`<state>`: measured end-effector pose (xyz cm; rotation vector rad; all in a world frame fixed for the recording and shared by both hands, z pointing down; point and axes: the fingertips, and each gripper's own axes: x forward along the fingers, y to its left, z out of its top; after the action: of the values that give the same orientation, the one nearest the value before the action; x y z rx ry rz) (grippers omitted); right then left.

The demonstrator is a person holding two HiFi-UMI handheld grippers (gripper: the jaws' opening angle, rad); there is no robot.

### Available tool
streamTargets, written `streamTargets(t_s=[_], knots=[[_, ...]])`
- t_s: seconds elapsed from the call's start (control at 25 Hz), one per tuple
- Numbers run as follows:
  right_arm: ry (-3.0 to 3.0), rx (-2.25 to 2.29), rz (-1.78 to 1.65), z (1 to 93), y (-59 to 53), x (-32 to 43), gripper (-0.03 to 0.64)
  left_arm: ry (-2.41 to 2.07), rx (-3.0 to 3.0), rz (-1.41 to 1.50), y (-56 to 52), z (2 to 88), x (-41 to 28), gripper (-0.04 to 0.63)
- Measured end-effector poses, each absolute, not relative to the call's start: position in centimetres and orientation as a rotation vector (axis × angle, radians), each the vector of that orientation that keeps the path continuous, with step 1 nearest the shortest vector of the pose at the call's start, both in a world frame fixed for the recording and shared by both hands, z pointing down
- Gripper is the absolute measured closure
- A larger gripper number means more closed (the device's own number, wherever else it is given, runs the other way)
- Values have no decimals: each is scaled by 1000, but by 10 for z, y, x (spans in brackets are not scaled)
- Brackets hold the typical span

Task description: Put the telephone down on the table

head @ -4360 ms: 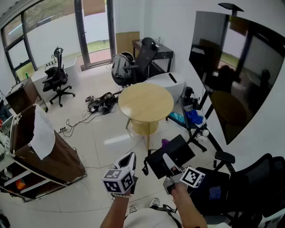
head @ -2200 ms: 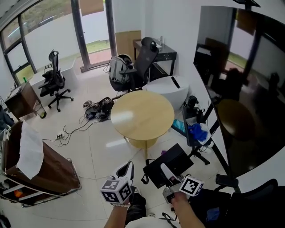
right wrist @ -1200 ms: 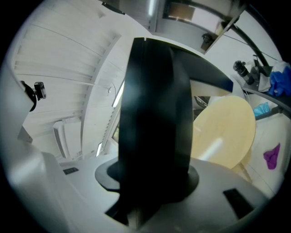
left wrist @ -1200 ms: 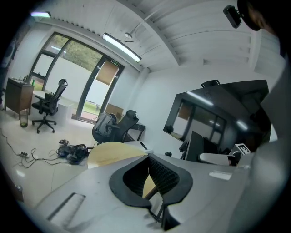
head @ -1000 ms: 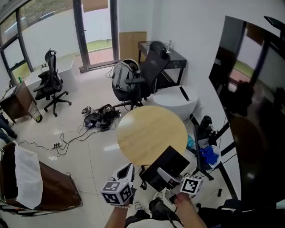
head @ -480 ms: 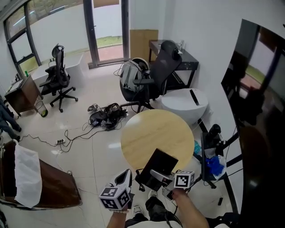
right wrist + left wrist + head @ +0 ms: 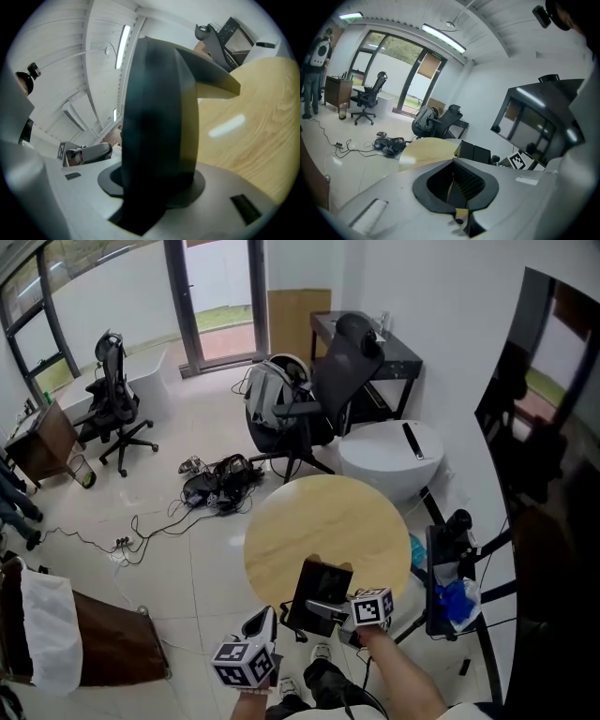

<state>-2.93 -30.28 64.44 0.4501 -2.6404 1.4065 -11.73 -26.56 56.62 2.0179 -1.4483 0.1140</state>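
The right tool (image 7: 326,607) is clenched on the black telephone (image 7: 317,583), holding it tilted at the round surface's (image 7: 319,517) six o'clock edge. The left tool (image 7: 265,620), at seven o'clock, is closed and empty.

A: Left gripper (image 7: 265,618), quick?
B: Pale grey plastic shell, tapered. Cube (image 7: 246,662) at its back, with black-and-white square markers on every face that shows. In the left gripper view there's a black ribbed pad (image 7: 468,180) in a dark recess, with a small yellow tab (image 7: 461,212) and one screw (image 7: 459,220) under it.
A: Right gripper (image 7: 321,607)?
B: Same grey shell, same marker cube (image 7: 372,607). The right gripper view shows a dark rectangular slot (image 7: 244,209) in the shell.
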Motion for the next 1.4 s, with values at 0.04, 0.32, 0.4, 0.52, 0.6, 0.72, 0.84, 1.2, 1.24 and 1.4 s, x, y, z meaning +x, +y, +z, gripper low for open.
streamTargets(t_s=[0.04,0.32,0.4,0.52,0.6,0.72,0.84,1.2,1.24,1.4], knots=[[-2628,428,1410,652,-308,-27,442,-1443,2013,123,-269,570,-115,611],[-2523,347,1431,699,-333,-9,442,-1407,1983,181,-287,593,-98,611],[-2502,326,1435,710,-335,-6,442,-1398,1977,192,-291,598,-94,611],[-2480,287,1428,723,-339,-4,442,-1389,1965,203,-296,604,-90,611],[-2459,262,1391,730,-341,-2,442,-1385,1959,211,-300,608,-86,611],[-2438,221,1357,737,-343,-1,442,-1376,1955,230,-305,613,-80,611],[-2428,207,1365,742,-348,2,442,-1360,1963,240,-313,615,-71,611],[-2369,181,1343,764,-350,8,442,-1350,1960,256,-322,619,-62,611],[-2366,184,1347,766,-351,9,442,-1352,1958,257,-322,618,-62,611],[-2359,199,1380,772,-354,15,442,-1355,1946,259,-322,621,-61,611]])
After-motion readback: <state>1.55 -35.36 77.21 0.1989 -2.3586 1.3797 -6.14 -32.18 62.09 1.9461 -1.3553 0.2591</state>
